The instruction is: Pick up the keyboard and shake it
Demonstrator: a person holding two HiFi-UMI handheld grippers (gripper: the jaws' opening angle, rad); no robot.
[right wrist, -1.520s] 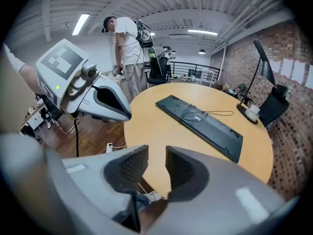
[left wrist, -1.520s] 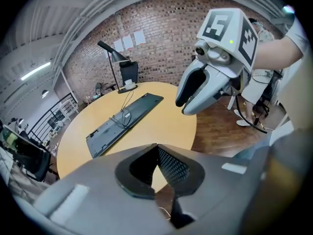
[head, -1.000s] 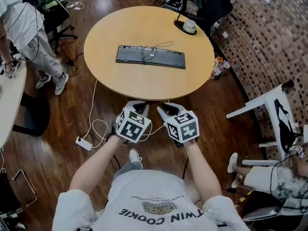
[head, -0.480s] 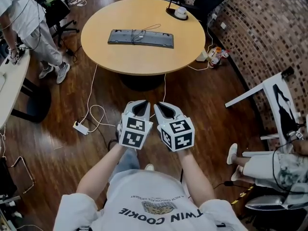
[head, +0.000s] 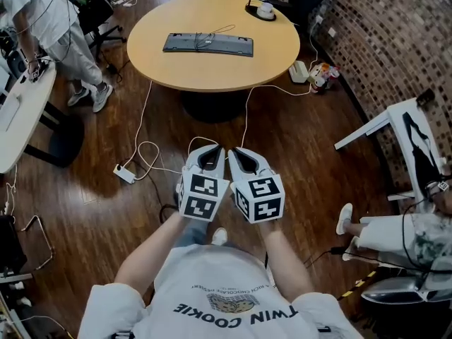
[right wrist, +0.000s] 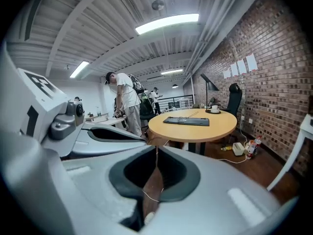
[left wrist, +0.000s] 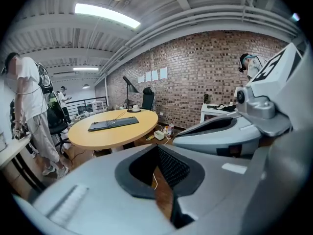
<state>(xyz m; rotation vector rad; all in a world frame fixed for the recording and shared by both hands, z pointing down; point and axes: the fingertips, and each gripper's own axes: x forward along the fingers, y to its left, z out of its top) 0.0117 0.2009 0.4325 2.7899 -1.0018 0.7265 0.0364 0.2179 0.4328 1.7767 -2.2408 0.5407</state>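
Observation:
A dark keyboard (head: 208, 44) with its cable looped on top lies flat on the round wooden table (head: 212, 73), far ahead of me. It also shows as the keyboard (left wrist: 113, 124) in the left gripper view and the keyboard (right wrist: 186, 121) in the right gripper view. My left gripper (head: 207, 151) and right gripper (head: 237, 153) hang side by side over the wooden floor, well short of the table, both pointing toward it. The left gripper (left wrist: 157, 147) is shut and empty. The right gripper (right wrist: 156, 150) has just been closing and stands shut with nothing between its fingers.
A person (head: 53, 20) stands left of the table by a white desk (head: 18, 111). A power strip (head: 124, 173) and cables lie on the floor. A lamp base with a cup (head: 265, 10) sits at the table's far edge. A white stand (head: 399, 129) and someone's legs (head: 392, 239) are at right.
Both grippers have drawn back from the table's edge, so the table and keyboard now lie farther off. The right gripper's jaws have closed.

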